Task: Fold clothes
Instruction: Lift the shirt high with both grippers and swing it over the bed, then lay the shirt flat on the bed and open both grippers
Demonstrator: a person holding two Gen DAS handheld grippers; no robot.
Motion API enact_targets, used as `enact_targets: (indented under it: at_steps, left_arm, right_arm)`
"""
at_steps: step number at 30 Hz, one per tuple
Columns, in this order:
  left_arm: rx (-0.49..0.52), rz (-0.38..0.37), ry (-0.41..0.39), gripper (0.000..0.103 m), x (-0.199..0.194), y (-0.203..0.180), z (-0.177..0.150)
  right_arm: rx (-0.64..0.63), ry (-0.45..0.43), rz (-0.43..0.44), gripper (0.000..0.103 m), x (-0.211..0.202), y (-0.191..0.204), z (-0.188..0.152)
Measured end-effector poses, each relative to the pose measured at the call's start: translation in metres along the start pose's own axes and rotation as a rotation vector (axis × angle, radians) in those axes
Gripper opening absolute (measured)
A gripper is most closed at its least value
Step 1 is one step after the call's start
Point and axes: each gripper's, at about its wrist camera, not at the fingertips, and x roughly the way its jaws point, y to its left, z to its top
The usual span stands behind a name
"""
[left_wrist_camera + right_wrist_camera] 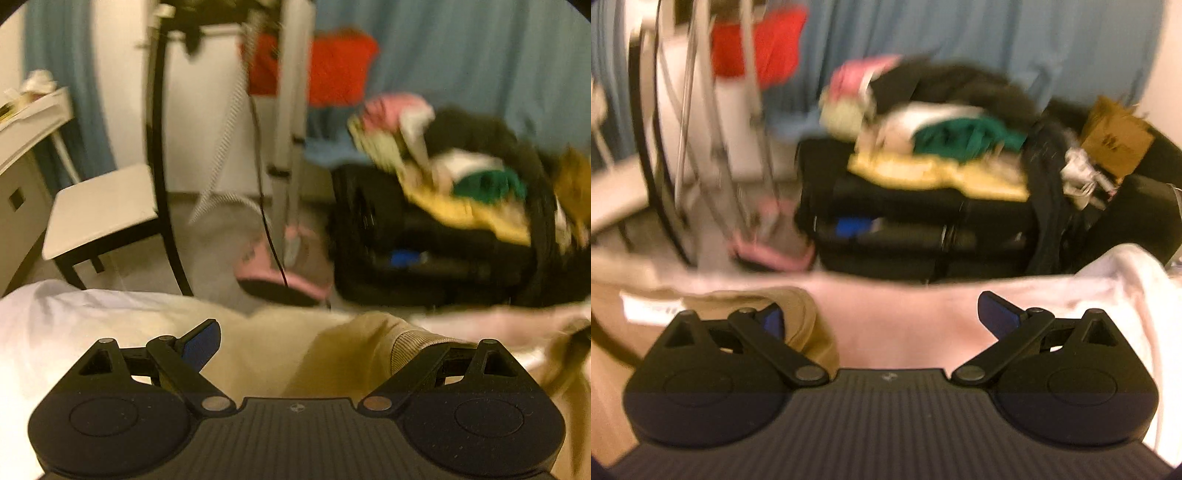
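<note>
Room: blue curtain (979, 48) behind, a black suitcase (923, 229) heaped with mixed clothes (945, 147), a red garment (340, 70) hanging on a stand, a white chair (103, 210) at left; both views are motion-blurred.

Surface: pale pink sheet (905, 314) over what looks like a bed, with white bedding (55, 332) bunched at the sides.

Garment: the tan garment (280, 354) I mean to fold lies on the sheet right under my left gripper (325, 343) and reaches across to the left finger of my right gripper (890, 314).

Left gripper: spread wide, nothing between the fingers; a ribbed cuff or hem (417, 343) sits against the right-hand finger (only the left pad shows its blue face).

Right gripper: also wide and empty; its left finger touches or overlaps the tan edge, I cannot tell which, and the right finger hangs over bare sheet.

Handling: I judge it light, limp and soft, likely a knit top; it will sag and drape from any pinch, not slippery, not fragile.

Hold: I'd take the ribbed band or a seam, where the doubled cloth gives the pads more to bite than a single layer.

Texture: smooth matte body, fine ridges on the ribbing, a white label (650, 306) near one edge.

Risk: pinching the sheet along with it.
</note>
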Motion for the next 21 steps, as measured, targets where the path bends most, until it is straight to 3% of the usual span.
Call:
enact_targets:
  at_steps: [3,5,9,13,17,21]
  left_arm:
    - [0.090,-0.037,0.067,0.095,0.000,-0.010,-0.002]
    - [0.145,-0.069,0.083,0.097,-0.005,-0.015,-0.003]
    - [0.151,-0.115,-0.011,0.102,-0.041,-0.019,-0.011]
    - [0.126,-0.128,-0.107,0.102,-0.083,-0.012,-0.034]
    - [0.079,-0.156,-0.198,0.102,-0.147,0.005,-0.069]
    - [0.007,-0.167,-0.279,0.102,-0.216,0.031,-0.125]
  right_arm:
    - [-0.058,0.093,0.099,0.102,0.011,0.019,0.001]
    - [-0.073,0.076,0.139,0.102,0.001,0.029,0.002]
    - [-0.024,-0.011,0.196,0.102,-0.037,0.040,-0.001]
    - [-0.010,-0.113,0.200,0.102,-0.078,0.047,-0.012]
    - [0.034,-0.224,0.207,0.102,-0.137,0.049,-0.040]
    - [0.068,-0.335,0.204,0.102,-0.203,0.053,-0.078]
